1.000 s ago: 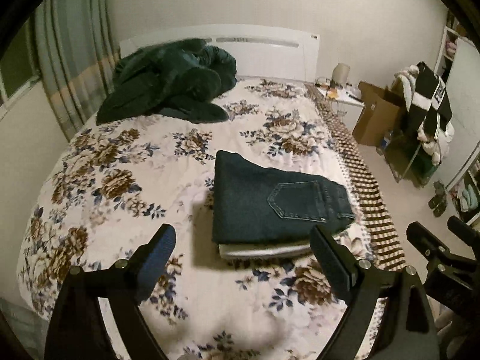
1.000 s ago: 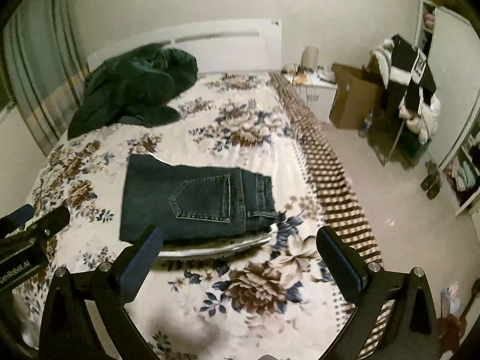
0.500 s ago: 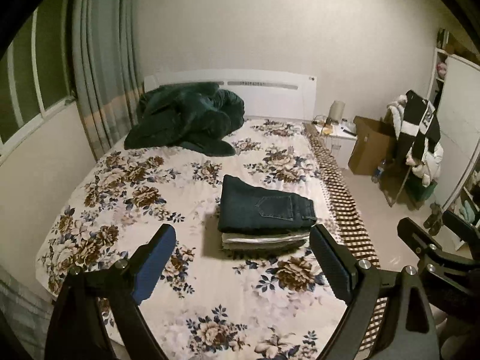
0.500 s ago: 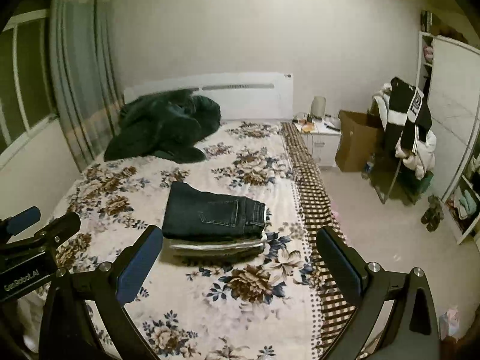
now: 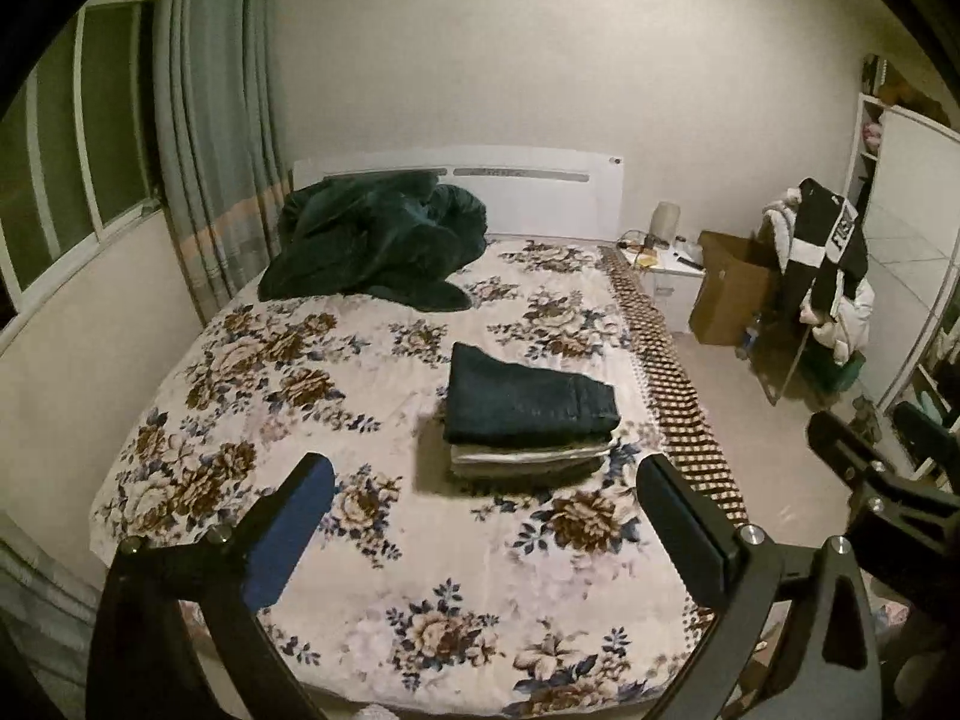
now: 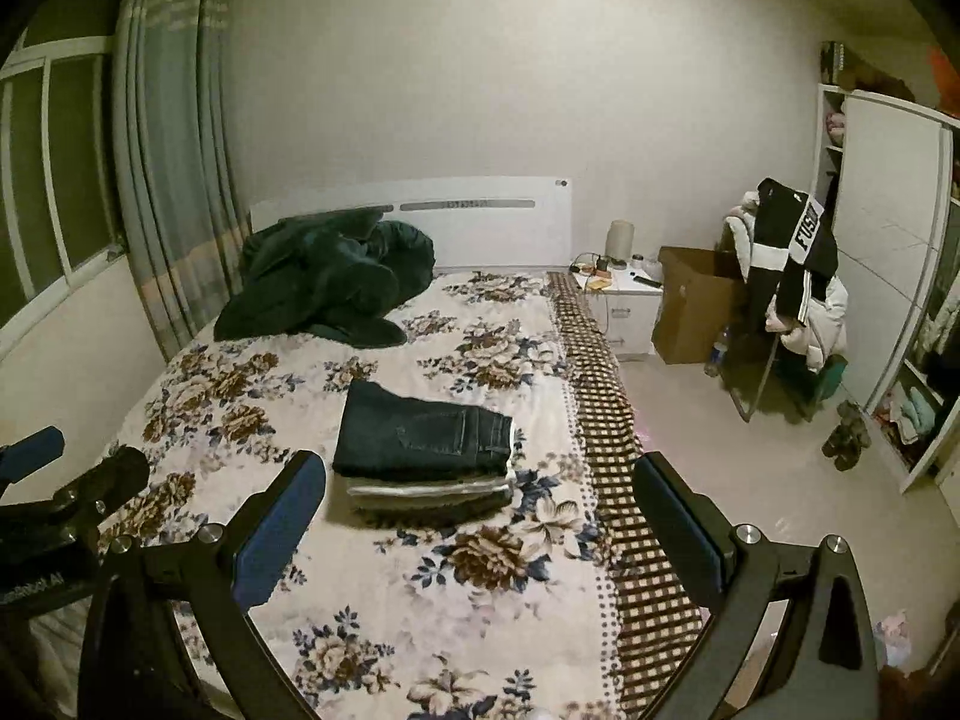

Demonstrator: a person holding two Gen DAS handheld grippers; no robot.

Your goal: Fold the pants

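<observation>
On the bed, folded jeans top a neat stack, so the left gripper, just widened, and right gripper gape empty.

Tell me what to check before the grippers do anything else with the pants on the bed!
1. Folded jeans sit flat on top of the stack: ok.
2. Stack of folded clothes under them looks even, not tipping: ok.
3. Left gripper has open jaws, nothing between them: ok.
4. Right gripper has open jaws, nothing between them: ok.
5. Both grippers are clear of the stack: ok.
6. More pants waiting to be folded: cannot tell; only a dark green blanket lies near the headboard.
</observation>
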